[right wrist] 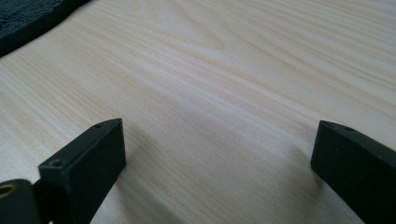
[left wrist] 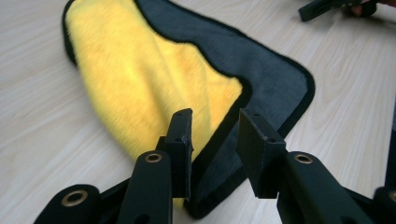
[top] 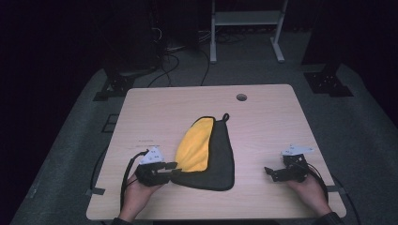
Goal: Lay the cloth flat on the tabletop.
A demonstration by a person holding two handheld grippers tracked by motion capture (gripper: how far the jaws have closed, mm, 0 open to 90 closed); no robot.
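A cloth (top: 206,150), yellow on one side and black on the other, lies half folded in the middle of the wooden table (top: 155,112). My left gripper (top: 172,168) is at the cloth's near left corner. In the left gripper view its jaws (left wrist: 215,126) stand open a little way apart, straddling the black hem of the cloth (left wrist: 140,79) where yellow meets black. My right gripper (top: 268,171) rests near the table's front right, apart from the cloth. Its jaws (right wrist: 218,128) are wide open over bare wood, with a dark cloth corner (right wrist: 28,18) far off.
A round cable hole (top: 241,97) sits near the table's back edge. Behind the table are a white frame (top: 246,18), floor cables and black stand feet (top: 326,82). The right gripper (left wrist: 327,7) shows far off in the left gripper view.
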